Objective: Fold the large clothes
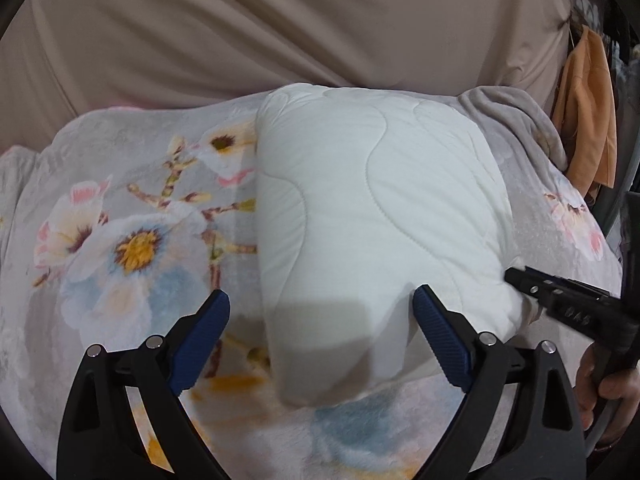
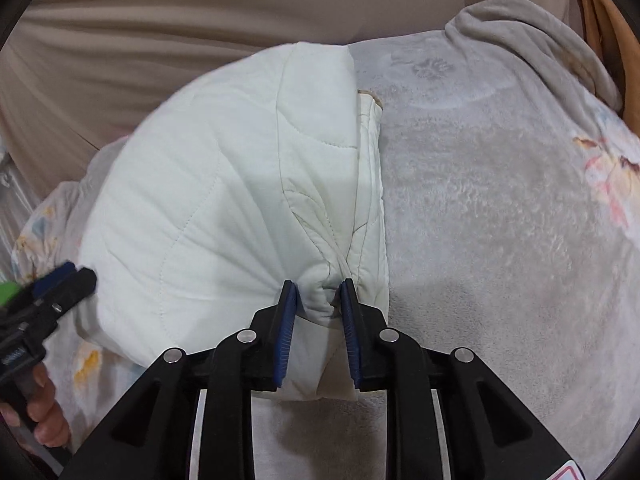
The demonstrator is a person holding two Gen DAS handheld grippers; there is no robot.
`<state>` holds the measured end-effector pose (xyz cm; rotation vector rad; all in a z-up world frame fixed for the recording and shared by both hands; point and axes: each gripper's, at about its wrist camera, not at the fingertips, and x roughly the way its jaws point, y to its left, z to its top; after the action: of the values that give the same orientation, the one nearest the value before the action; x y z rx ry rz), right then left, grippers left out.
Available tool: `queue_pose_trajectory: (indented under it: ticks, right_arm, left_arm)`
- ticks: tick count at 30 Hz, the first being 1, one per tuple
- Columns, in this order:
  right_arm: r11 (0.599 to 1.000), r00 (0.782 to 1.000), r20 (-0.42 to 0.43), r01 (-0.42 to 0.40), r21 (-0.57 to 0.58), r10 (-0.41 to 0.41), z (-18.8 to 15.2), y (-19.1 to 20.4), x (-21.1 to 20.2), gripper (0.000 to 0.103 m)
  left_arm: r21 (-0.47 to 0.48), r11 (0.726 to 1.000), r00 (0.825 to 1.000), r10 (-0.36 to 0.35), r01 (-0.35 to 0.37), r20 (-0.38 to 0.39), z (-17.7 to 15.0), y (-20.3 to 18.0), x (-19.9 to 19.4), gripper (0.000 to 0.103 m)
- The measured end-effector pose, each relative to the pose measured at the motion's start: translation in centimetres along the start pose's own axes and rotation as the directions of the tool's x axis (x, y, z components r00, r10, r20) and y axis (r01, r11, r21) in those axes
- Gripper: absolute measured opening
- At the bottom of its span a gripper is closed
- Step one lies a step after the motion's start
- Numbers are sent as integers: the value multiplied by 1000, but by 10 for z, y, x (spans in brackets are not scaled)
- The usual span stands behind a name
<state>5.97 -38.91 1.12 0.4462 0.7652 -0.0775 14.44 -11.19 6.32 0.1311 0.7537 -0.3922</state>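
Quilt (image 2: 224, 208): white, padded, already folded into a thick bundle, it lies on the floral blanket (image 1: 120, 208) straight ahead of both tongs. My right tongs (image 2: 318, 292) are clamped on a bunched corner at the bundle's near edge, where the layers gather between the pads; I judge that grip keeps the stacked layers from springing apart. My left tongs (image 1: 322, 304) stand wide apart, with the bundle's near end between the fingers, nothing pinched, probably ready to take the other side. I see no containers in either view. Beyond the bundle hangs beige cloth (image 1: 280, 32).
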Motion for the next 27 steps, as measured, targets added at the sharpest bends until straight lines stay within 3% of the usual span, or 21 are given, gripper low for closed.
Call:
queue_pose_trajectory:
  ticks: [2,4,9,14,16,17,18,19,21,22,24,27]
  right_arm:
    - [999,999,43,-31,33,29,0,-1,-17,35]
    - [997,996,82,-42,66,36,-1,-6,-36,57]
    - [988,996,51,-81,129,75,-4,-18,-38,70]
    - [968,985,-17,-163,191,170,2,-25,-4,84]
    - [954,973,-51,-210,215,226,7,-25,13,87]
    - [945,964,-66,-236,227,257,8,-24,21,87]
    - [941,961,-75,-242,237,266,10,-23,27,85]
    - [938,959,-78,-249,240,274,12,-20,32,81]
    - [937,954,-76,-269,221,292,14,-13,29,54]
    - [943,955,-76,-265,202,285,14,-8,23,46]
    - [954,959,-81,-255,157,270,13,4,8,43]
    - [949,948,-99,-292,117,304,-8,20,-23,42]
  left_arm:
    - [-43,998,999,-47,47,5,-1,15,-6,91]
    - [-89,990,994,-109,109,2,0,30,-9,92]
    - [-186,961,976,-216,205,-41,-1,56,14,94]
    - [-318,866,902,-427,386,-68,2,66,49,98]
    - [-323,856,891,-447,403,-75,5,62,58,98]
    - [-315,853,884,-461,417,-79,7,58,61,98]
    - [-306,858,885,-457,412,-89,9,54,63,97]
    - [-295,869,892,-441,398,-96,10,48,61,90]
    - [-258,887,902,-419,383,-101,13,42,51,77]
    - [-238,895,906,-409,377,-107,13,40,44,71]
    - [-228,896,901,-416,382,-125,10,42,32,68]
    - [-219,888,886,-439,403,-149,-8,51,4,67]
